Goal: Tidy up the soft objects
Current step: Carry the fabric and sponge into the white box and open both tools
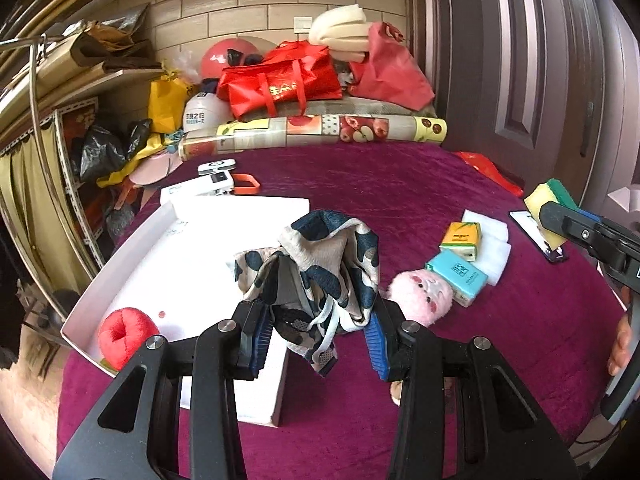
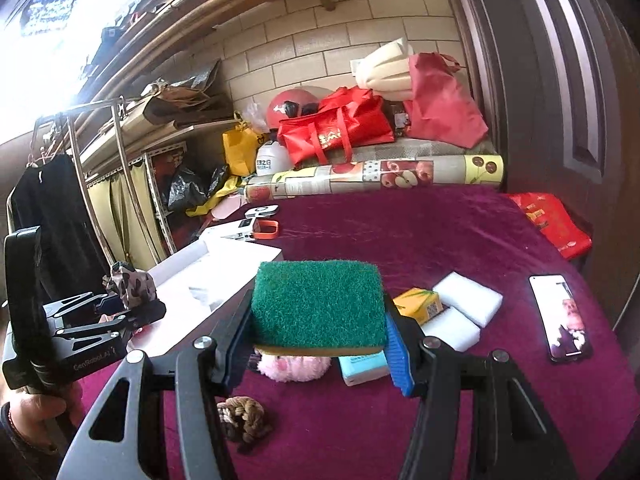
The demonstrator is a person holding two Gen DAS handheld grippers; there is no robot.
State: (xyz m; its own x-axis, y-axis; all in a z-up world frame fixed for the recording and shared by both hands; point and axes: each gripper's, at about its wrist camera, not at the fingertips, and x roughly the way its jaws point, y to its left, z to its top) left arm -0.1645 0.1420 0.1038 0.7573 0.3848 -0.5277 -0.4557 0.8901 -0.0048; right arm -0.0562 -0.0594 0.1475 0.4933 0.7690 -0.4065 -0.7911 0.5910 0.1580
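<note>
My left gripper [image 1: 316,340] is shut on a beige and navy patterned cloth [image 1: 316,268] and holds it above the near edge of a white tray [image 1: 132,256]; it also shows at the left of the right wrist view [image 2: 132,300]. A red plush ball [image 1: 126,334] lies in the tray. My right gripper [image 2: 320,340] is shut on a green and yellow sponge [image 2: 318,304], held above the purple tablecloth [image 2: 420,232]. A pink plush toy [image 1: 422,294] lies beside the tray, under the sponge in the right wrist view [image 2: 294,368]. A brown knotted rope toy [image 2: 244,422] lies near me.
Two tissue packs, yellow [image 1: 460,240] and blue [image 1: 460,276], lie on white foam blocks [image 2: 468,298]. A phone [image 2: 560,318] lies at the right. White devices [image 1: 216,182] and an orange ring sit behind the tray. A rolled fruit-print mat [image 1: 320,130] and red bags [image 1: 280,80] line the far edge.
</note>
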